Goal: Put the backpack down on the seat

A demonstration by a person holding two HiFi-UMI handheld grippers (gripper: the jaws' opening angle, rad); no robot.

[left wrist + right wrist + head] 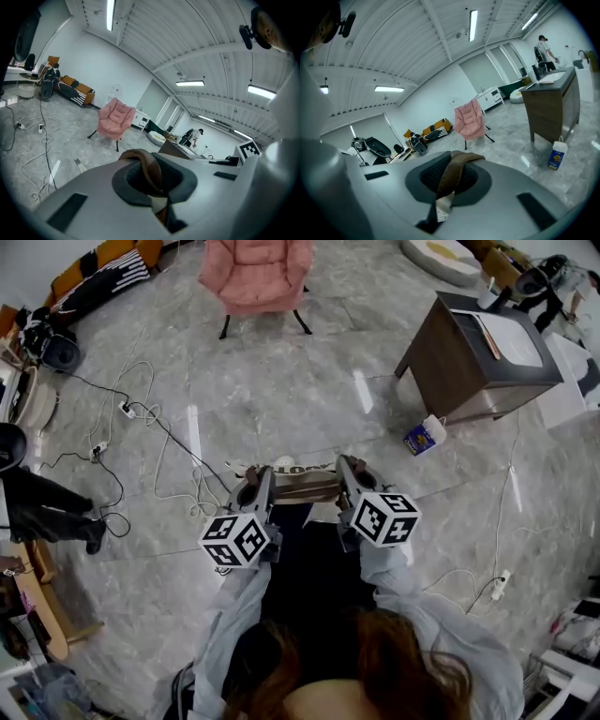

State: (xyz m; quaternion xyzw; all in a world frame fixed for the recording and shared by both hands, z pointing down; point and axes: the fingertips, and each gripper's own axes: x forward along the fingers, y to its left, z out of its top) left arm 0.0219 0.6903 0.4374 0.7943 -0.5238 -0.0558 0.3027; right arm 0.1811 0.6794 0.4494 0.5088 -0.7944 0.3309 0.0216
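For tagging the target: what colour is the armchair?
The armchair is pink; head view shows it best.

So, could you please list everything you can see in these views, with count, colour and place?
Backpack: one, black, hanging below both tongs.
Strap: one, brown, running from one pair of tongs to the other.
Chair: one, pink, far ahead on the floor.
Cabinet: one, dark brown, ahead on the right.
Carton: one, blue and white, on the floor beside the cabinet.
Cables: several, white and black, on the floor at left.
Sofa: one, orange, far left.
Bystander: one, dark trousers, left edge.
Left tongs: one, grey, shut on the strap.
Right tongs: one, grey, shut on the strap.
Sleeves: two, pale blue-grey, behind the tongs.
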